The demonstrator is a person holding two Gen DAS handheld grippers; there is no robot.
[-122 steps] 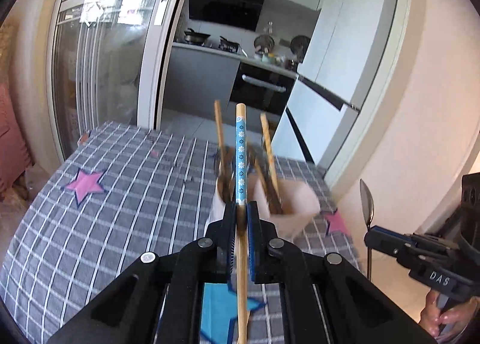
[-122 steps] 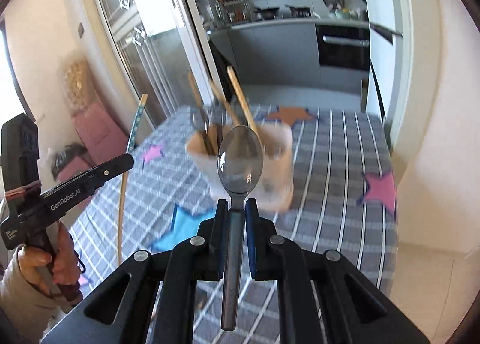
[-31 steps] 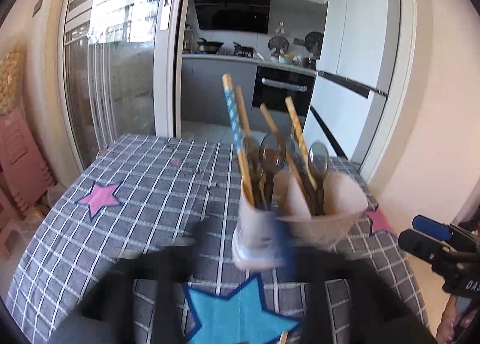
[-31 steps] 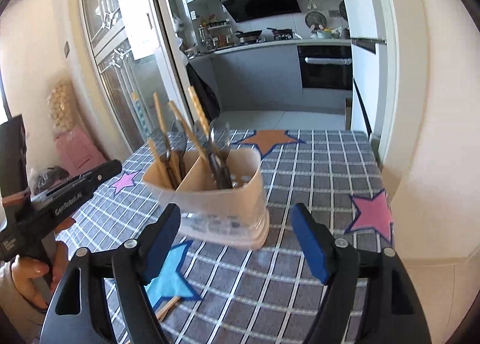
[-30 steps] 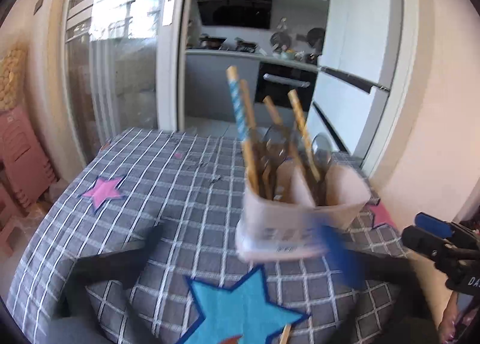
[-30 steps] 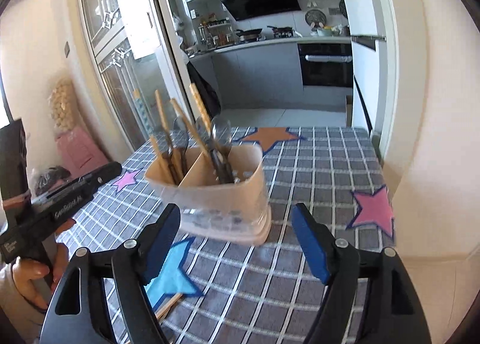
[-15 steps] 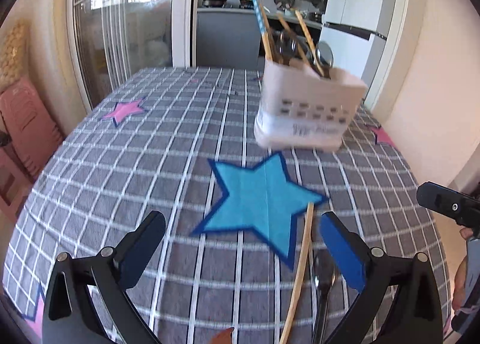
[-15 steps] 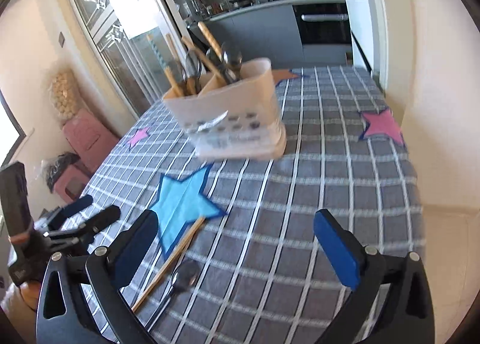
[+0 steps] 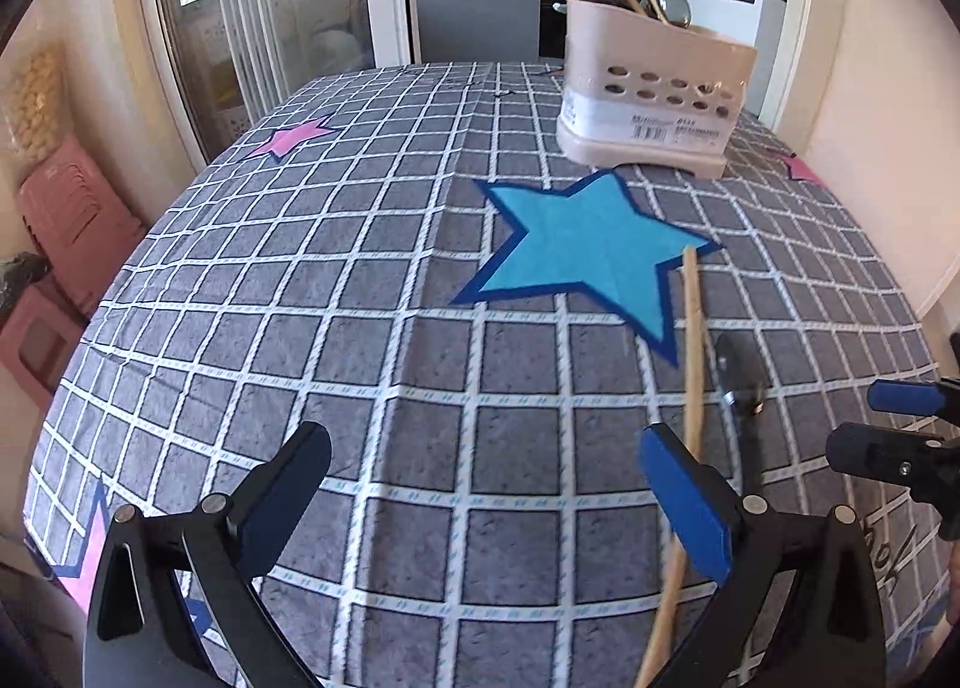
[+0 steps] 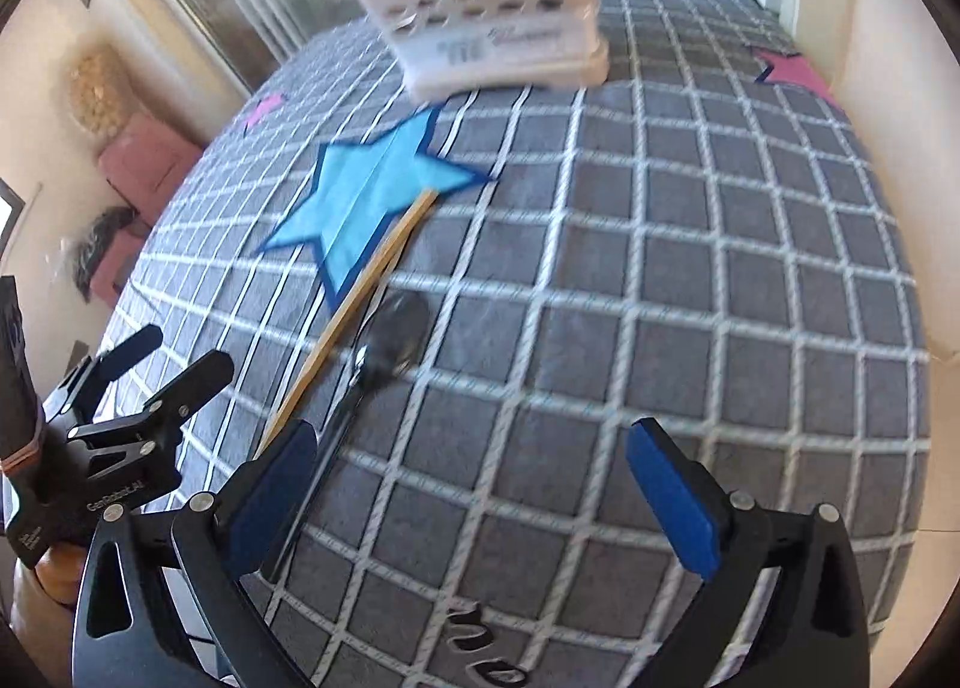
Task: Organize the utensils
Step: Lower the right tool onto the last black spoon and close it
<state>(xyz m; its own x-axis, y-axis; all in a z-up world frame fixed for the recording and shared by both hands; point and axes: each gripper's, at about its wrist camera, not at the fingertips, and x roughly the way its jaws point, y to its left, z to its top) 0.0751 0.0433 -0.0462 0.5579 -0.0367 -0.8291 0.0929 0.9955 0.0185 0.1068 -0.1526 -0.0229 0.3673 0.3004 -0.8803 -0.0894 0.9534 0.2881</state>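
A beige utensil holder (image 9: 654, 106) stands at the far side of the table and holds several chopsticks and spoons; it also shows in the right wrist view (image 10: 498, 28). A wooden chopstick (image 9: 693, 364) and a metal spoon (image 9: 741, 382) lie side by side on the checked cloth, also seen in the right wrist view as chopstick (image 10: 354, 304) and spoon (image 10: 390, 340). My left gripper (image 9: 486, 490) is open and empty low over the cloth, its right finger next to the chopstick. My right gripper (image 10: 474, 484) is open and empty, its left finger near the spoon handle.
The table wears a grey checked cloth (image 9: 360, 280) with a blue star (image 9: 588, 244) and pink stars. A wall runs along the right. Pink stools (image 9: 66, 220) stand by the glass door on the left. Each gripper shows in the other's view.
Both grippers have let go of the chopstick and spoon into the holder, opened, and drawn back and down toward the near table edge, over the loose chopstick and spoon.
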